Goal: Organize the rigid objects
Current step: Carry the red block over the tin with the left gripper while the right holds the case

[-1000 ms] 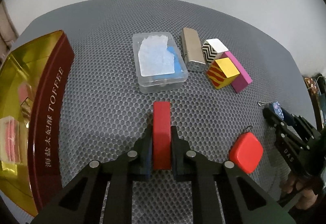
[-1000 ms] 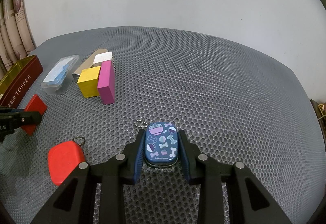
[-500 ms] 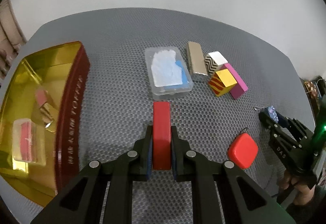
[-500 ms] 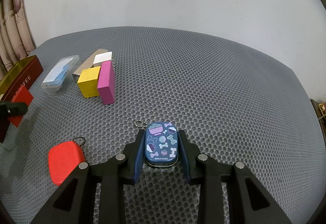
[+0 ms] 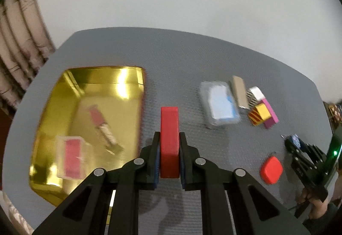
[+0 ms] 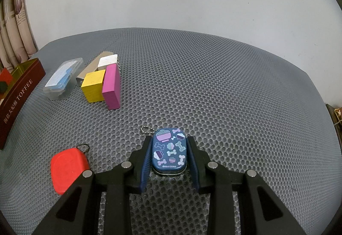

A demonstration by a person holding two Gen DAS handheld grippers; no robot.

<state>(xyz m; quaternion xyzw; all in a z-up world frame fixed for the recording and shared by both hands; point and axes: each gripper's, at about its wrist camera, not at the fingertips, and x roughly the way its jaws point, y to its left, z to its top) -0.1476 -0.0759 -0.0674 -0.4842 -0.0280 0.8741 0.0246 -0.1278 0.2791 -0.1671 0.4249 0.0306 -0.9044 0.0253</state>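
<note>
Red block (image 5: 169, 138) clamped in left gripper (image 5: 169, 149) beside gold tin's (image 5: 53, 93) right rim; right gripper (image 6: 170, 153) pinches blue tin (image 6: 170, 150) mid-mat (image 6: 213, 85), open mesh beyond.

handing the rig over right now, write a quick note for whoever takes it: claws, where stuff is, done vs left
Left claw: shut on the red rectangular block, held above the mat just right of the gold-lined toffee tin.
Right claw: around the small blue patterned tin with a bead chain, which sits on the grey mesh mat; a firm grip cannot be told.
Done: two reddish items, blurred, already lie in the toffee tin.
Left on the mat: clear plastic case, tan metallic bar, zigzag-patterned block, yellow cube, pink block, red rounded keychain case.
</note>
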